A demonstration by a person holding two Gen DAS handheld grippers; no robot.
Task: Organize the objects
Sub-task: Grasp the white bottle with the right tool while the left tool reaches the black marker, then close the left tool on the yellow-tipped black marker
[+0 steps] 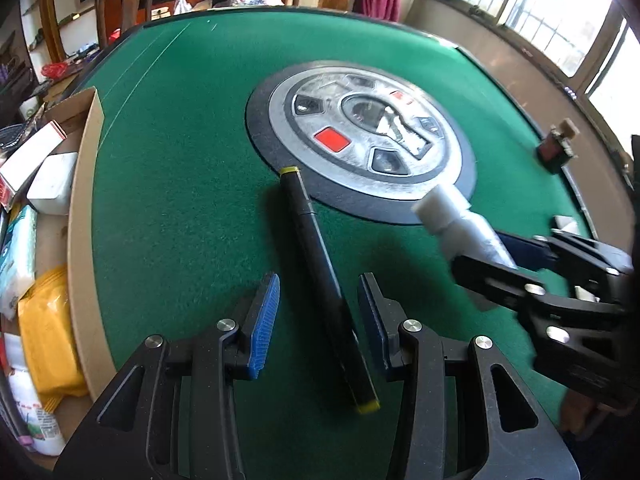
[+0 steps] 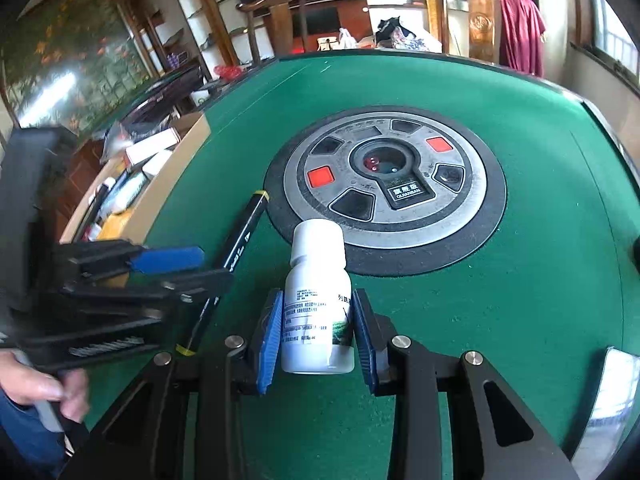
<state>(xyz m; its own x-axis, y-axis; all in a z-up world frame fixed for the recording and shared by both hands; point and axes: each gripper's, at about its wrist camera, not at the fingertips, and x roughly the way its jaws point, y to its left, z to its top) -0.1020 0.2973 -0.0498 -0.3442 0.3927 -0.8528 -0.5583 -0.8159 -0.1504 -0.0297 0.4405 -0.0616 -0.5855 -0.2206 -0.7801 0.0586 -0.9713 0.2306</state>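
A black marker (image 1: 320, 256) with yellow end bands lies flat on the green felt table (image 1: 180, 160). My left gripper (image 1: 318, 316) is open and straddles the marker's near half; a clear gap shows beside the left pad. In the right wrist view the marker (image 2: 240, 240) runs under the left gripper (image 2: 188, 270). A white labelled bottle (image 2: 316, 300) with a white cap sits between the blue pads of my right gripper (image 2: 318, 332), which is shut on it. The left wrist view shows that bottle (image 1: 452, 216) sticking out of the right gripper (image 1: 484, 252).
A round grey control panel (image 2: 384, 180) with red buttons fills the table's middle. An open cardboard box (image 1: 86, 184) with packets and small boxes stands along the left edge. A small dark object (image 1: 554, 152) sits near the far right rim. A hand (image 2: 40, 392) grips the left tool.
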